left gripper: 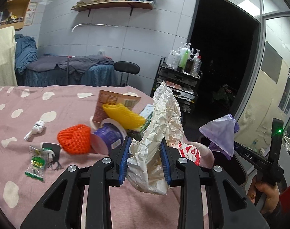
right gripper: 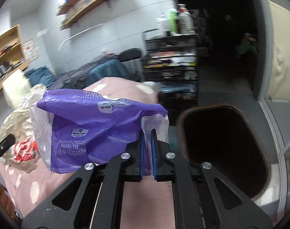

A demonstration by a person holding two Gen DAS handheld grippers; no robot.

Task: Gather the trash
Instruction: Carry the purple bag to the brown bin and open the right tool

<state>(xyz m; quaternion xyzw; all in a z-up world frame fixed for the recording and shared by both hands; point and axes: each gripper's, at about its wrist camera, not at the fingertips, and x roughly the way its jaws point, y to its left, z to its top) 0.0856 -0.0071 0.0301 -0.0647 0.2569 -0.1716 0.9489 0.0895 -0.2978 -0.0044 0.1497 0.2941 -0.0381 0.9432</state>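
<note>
Left claw [left gripper: 145,159] grips crumpled paper [left gripper: 160,126] — only right view shows bin [right gripper: 221,148].

You can read the purple tissue wrapper [right gripper: 91,131] best: "Member's Mark" on a white badge, with "PREMIUM EMBOS" and "FACIAL TIS" just below it, then Chinese characters you can't make out fully. Beside that wrapper in the left wrist view, the black gripper bar [left gripper: 248,156] carries "DAS".
</note>
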